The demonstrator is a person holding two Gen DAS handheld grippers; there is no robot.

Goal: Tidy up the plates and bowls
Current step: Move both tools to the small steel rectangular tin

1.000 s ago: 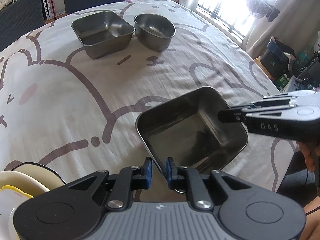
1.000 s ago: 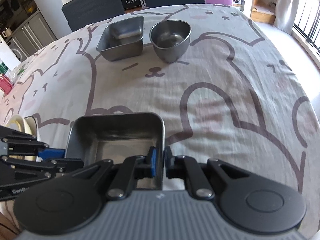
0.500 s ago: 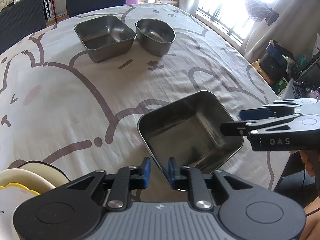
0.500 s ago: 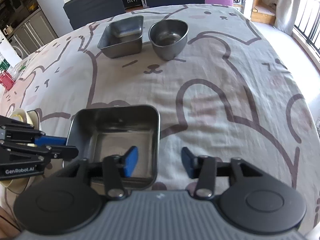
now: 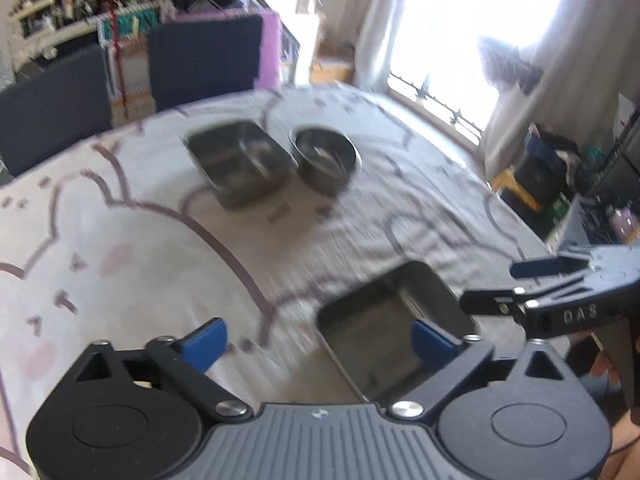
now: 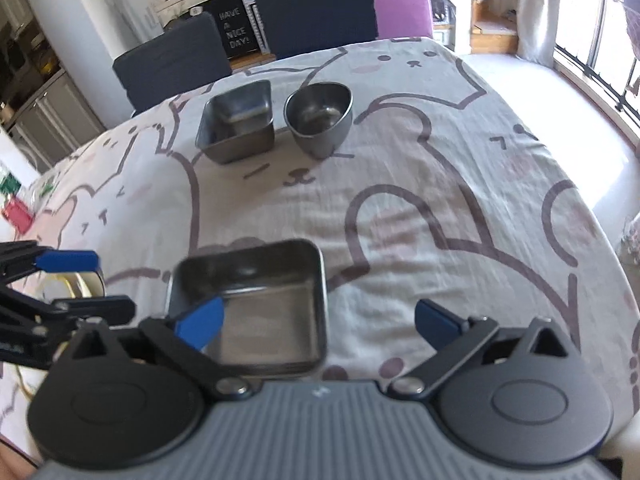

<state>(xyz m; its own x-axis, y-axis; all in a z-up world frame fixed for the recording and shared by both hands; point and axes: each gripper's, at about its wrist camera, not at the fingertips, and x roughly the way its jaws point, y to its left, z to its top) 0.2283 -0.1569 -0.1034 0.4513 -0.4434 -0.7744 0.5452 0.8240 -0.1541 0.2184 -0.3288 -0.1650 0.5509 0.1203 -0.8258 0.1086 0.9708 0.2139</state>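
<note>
Square steel tray (image 6: 256,300) sits upright, shiny, empty.

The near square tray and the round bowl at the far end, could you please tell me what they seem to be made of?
The near square tray looks like thin metal, probably stainless steel: a grey, brushed sheen with a bright rolled rim. The round bowl looks like the same metal, glossier, with soft reflections inside. The tablecloth under them is printed woven fabric, matte and slightly wrinkled.
</note>
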